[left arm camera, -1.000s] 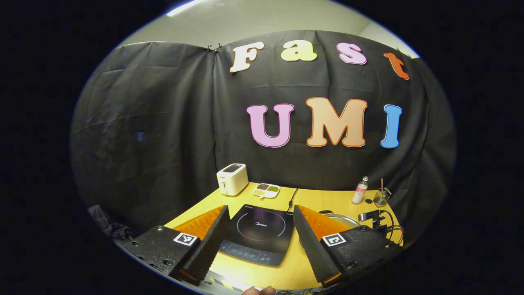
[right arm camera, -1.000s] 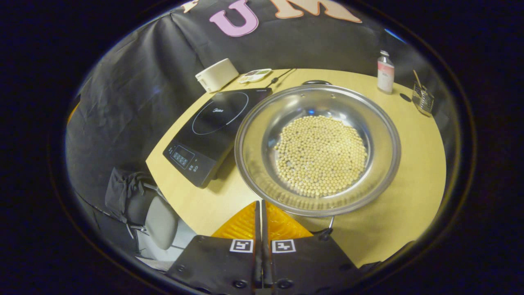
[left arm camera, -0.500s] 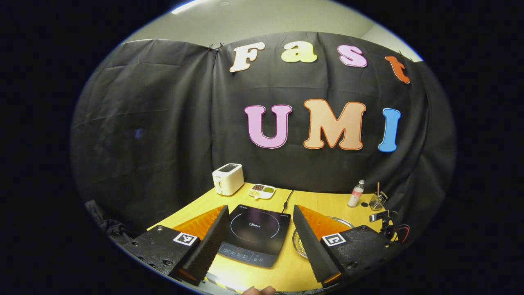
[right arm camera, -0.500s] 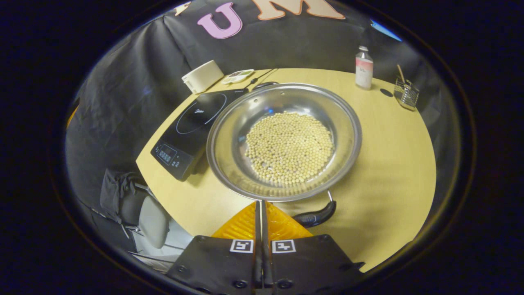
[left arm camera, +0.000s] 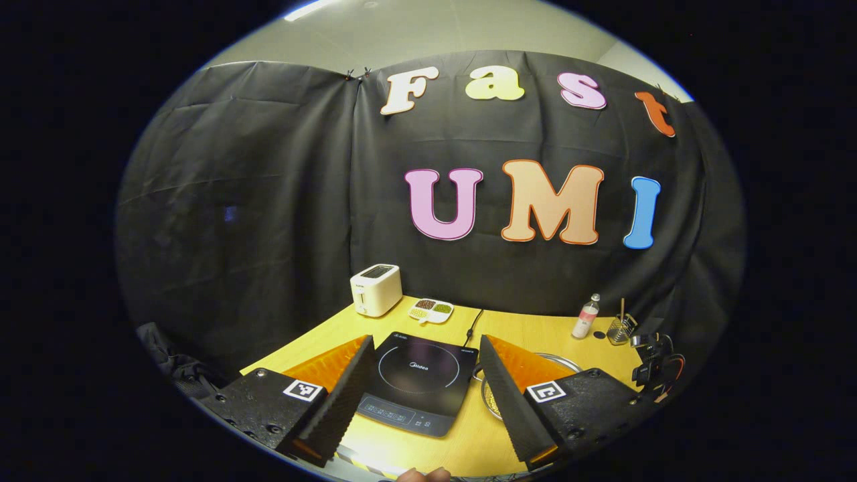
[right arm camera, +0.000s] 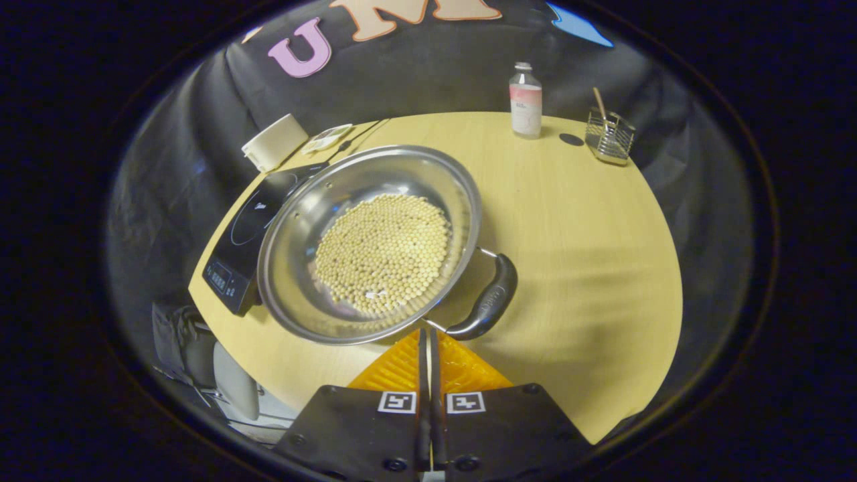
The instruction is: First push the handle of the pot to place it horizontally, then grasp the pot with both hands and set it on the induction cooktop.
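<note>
The wide steel pot [right arm camera: 369, 241] of pale beans sat on the yellow table, touching the black induction cooktop [right arm camera: 249, 251]. It looked heavy, slick-rimmed; black side handles [right arm camera: 487, 299] suited gripping. Right gripper [right arm camera: 428, 348] was clenched empty, left gripper [left arm camera: 422, 375] spread wide.

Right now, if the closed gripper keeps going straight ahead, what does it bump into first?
Probably the pot: the right gripper points at its near rim, left of the black handle. Depth is unclear.
</note>
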`<state>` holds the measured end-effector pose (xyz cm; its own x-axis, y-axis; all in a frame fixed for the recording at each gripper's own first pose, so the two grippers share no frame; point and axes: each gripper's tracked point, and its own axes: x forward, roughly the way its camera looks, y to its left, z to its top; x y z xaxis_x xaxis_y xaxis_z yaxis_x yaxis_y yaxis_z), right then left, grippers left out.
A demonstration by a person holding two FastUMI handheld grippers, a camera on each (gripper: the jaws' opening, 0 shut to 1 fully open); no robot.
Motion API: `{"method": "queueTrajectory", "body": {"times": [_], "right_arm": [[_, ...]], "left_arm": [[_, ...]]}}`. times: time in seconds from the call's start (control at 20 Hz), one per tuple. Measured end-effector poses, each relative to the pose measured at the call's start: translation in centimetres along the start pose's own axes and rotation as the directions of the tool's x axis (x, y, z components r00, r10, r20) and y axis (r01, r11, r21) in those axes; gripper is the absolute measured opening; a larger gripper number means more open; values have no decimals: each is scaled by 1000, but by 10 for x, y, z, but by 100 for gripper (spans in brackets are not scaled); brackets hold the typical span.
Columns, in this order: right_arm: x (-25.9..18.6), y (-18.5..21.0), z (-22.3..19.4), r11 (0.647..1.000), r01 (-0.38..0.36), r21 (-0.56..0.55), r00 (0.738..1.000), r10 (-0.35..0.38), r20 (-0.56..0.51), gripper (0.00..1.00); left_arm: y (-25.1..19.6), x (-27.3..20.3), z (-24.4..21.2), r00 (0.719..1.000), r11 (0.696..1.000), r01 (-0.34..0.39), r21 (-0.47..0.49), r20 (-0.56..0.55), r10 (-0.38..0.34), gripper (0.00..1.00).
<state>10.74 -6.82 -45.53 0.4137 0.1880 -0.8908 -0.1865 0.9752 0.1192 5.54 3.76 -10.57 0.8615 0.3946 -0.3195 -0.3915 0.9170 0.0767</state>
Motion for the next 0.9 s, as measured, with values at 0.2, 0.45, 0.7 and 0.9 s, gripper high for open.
{"method": "queueTrajectory", "body": {"times": [0.2, 0.45, 0.7, 0.9], "right_arm": [[5, -16, 19, 999, 22, 23, 999, -22, 23, 0], [10, -25, 34, 998, 44, 41, 998, -46, 36, 2], [0, -28, 32, 996, 76, 48, 996, -79, 46, 0], [-13, -28, 38, 988, 112, 105, 990, -120, 72, 0]], "left_arm": [[-4, 5, 4, 1000, 1000, 7, 16, 6, -8, 95], [-6, 12, 10, 1000, 999, 19, 35, 19, -20, 91], [-14, 29, 4, 998, 997, 70, 15, 0, -70, 91], [-28, 52, -13, 985, 986, 167, 19, -41, -166, 91]]}}
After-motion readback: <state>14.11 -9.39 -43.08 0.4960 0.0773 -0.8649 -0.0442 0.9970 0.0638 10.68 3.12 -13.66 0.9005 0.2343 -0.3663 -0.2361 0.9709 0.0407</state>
